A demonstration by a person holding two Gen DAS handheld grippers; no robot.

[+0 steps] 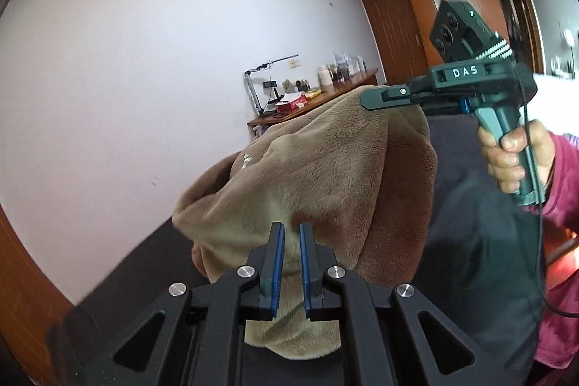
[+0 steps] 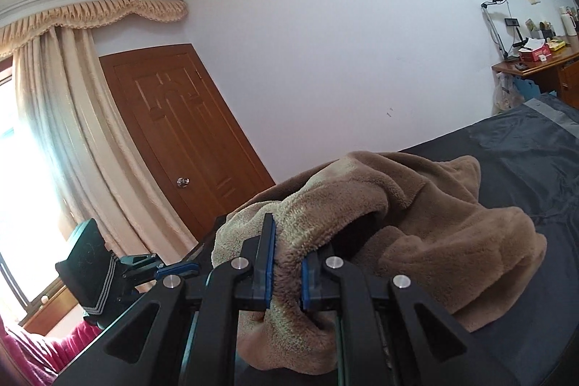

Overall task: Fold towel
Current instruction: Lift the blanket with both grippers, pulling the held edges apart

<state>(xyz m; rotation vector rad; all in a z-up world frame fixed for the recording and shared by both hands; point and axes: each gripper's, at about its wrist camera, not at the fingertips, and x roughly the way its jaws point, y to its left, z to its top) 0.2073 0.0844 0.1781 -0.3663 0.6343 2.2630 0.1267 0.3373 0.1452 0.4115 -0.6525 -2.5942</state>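
Observation:
A brown fleece towel (image 1: 307,161) is lifted off the dark bed cover (image 1: 470,223) and hangs bunched between both grippers. My left gripper (image 1: 291,228) sits at the bottom of the left wrist view, its blue pads (image 1: 278,263) nearly together with a lower edge of the towel pinched between them. Up and to the right, my right gripper (image 1: 365,100) clamps a top corner. In the right wrist view the right gripper (image 2: 287,263) is shut on a thick roll of towel (image 2: 452,241). The left gripper (image 2: 195,266) reaches the towel's left edge there.
A hand (image 1: 514,151) in a magenta sleeve holds the right gripper's handle. The dark bed cover (image 2: 524,161) spreads below. A cluttered wooden desk (image 2: 535,60) stands by the white wall, a wooden door (image 2: 181,125) and curtains (image 2: 54,96) to the left, and a wardrobe (image 1: 416,6) behind.

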